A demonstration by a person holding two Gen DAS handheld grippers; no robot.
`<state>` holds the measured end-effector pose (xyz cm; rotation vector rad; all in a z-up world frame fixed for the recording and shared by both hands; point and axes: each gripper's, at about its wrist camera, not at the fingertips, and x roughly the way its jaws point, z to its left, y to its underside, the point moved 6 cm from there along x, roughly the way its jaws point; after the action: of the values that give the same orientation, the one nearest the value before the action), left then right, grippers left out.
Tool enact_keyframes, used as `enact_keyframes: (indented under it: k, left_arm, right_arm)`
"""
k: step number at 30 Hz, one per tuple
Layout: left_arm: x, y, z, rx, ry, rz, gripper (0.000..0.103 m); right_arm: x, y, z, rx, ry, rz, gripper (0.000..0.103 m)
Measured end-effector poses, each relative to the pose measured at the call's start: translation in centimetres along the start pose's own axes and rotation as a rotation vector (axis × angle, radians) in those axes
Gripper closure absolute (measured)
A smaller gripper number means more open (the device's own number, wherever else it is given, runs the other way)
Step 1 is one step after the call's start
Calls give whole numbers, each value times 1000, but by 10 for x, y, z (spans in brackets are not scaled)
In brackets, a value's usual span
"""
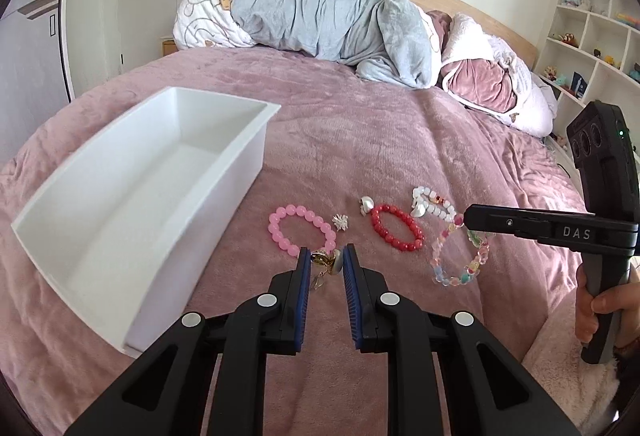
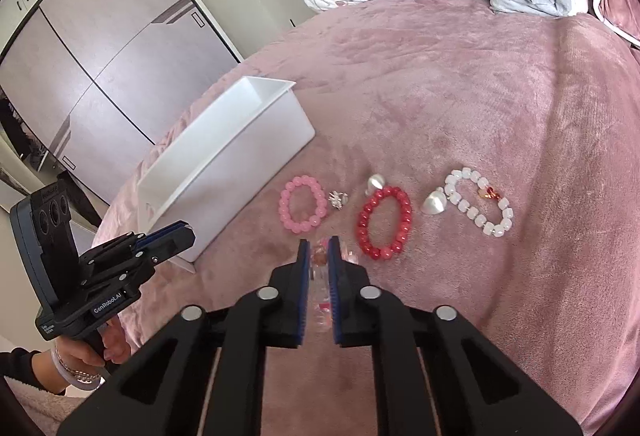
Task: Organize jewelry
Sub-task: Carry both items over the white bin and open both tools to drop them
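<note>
A: Bed (image 1: 360,140) first, then the empty white bin (image 1: 132,212) on it, left of the bracelets.

B: Your right claw (image 2: 319,250) pinches the pastel bracelet (image 1: 460,260); it may snag the red one (image 2: 384,224) beside it.

A: Your left claw (image 1: 327,256) sits partly open around a gold earring (image 1: 324,262), not gripping; it could slip.

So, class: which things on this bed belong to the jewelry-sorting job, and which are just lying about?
For the job: white box, pink bracelet, red bracelet, white bracelet, pastel bracelet, gold earring, heart earrings, small silver piece.

Lying about: grey blanket, pillows.
</note>
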<state>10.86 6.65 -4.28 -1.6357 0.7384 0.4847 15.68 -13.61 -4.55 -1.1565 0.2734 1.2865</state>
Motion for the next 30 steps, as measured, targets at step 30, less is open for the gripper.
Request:
enact_keyframes:
  k: [30]
  left_arm:
    - [-18, -83, 152, -144, -189, -36, 82]
  right_arm:
    - [112, -167, 170, -207, -60, 6, 94]
